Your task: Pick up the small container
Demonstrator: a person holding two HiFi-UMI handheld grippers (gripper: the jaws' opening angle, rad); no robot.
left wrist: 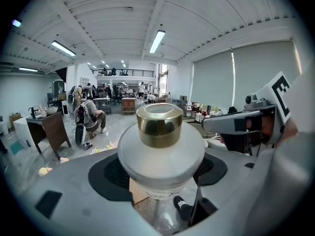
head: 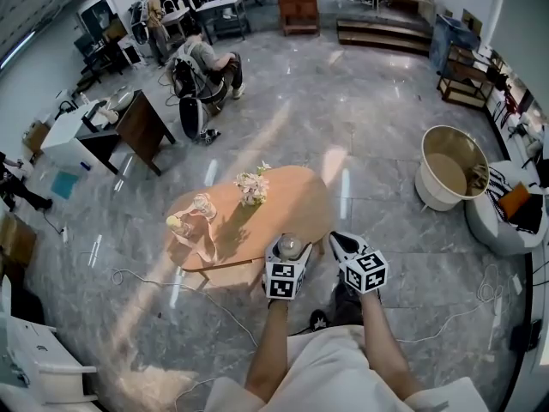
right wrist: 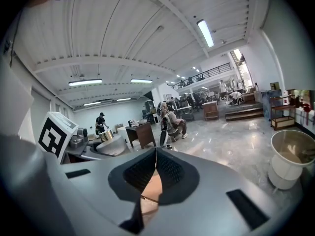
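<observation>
l gripper point(left wrist: 161, 178) grips small container point(left wrist: 161, 154) — its view shows gold cap point(left wrist: 159, 124)

Left tool point(head: 290, 247) clamped, right tool point(head: 337, 239) pressed together.

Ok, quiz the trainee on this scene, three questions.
1. True or false: the right tongs are shut and empty.
2. What do the left tongs grip? A: a gold-capped jar; B: a cup; C: nothing.
3. Fill in: the flowers lie on the oval ___.
Key: 1 true; 2 A; 3 table.
</observation>
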